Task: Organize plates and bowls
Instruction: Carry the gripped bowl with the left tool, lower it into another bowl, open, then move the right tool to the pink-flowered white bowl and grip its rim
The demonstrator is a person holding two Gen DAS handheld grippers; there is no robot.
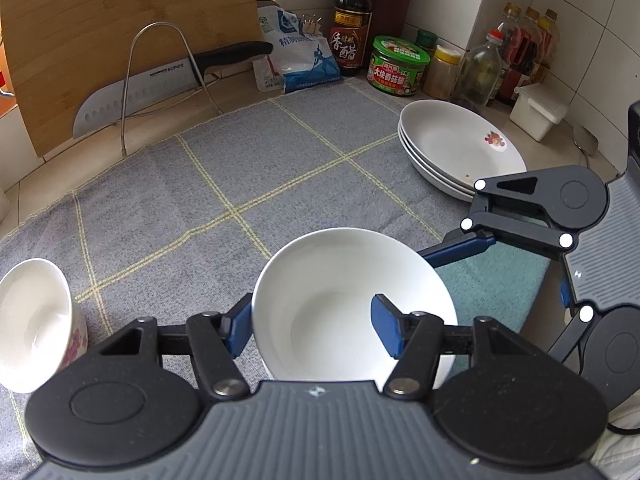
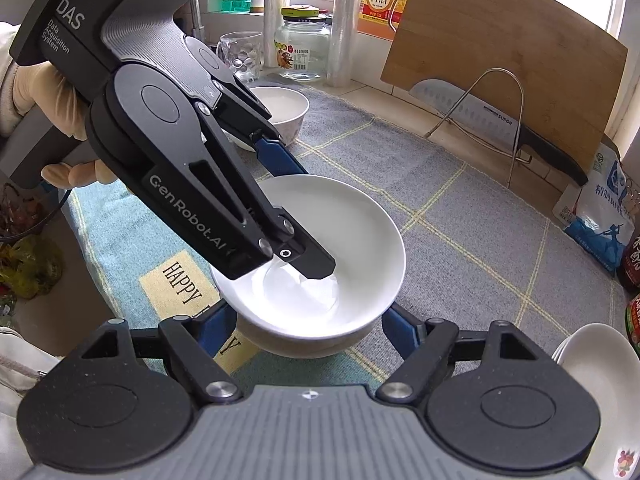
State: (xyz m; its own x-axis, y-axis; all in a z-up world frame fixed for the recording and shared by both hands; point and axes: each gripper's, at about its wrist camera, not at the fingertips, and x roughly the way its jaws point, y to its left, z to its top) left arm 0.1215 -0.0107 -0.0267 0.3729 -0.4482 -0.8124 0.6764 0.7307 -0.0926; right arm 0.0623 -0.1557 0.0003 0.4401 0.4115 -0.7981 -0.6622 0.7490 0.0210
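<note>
A plain white ceramic bowl [image 1: 352, 304] sits low in the centre of both views, straddling the grey checked cloth [image 1: 248, 176] and a teal mat [image 1: 492, 284]. The left gripper [image 1: 316, 328] pinches its wall, one blue pad outside and one inside. The right gripper [image 2: 308, 328] brackets the same bowl's base from either side; whether its pads press cannot be told.

The step in hand appears to be moving this bowl. The next move likely calls for a level carry toward the other white bowls [image 2: 280, 114] in the upper left of the right-wrist view.

A stack of white shallow plates [image 1: 460, 148] waits at upper right of the left-wrist view. Behind stand a steel knife [image 1: 160, 88], a wooden chopping board [image 1: 120, 40] and sauce bottles [image 1: 352, 24]. The crossing grippers crowd each other.
</note>
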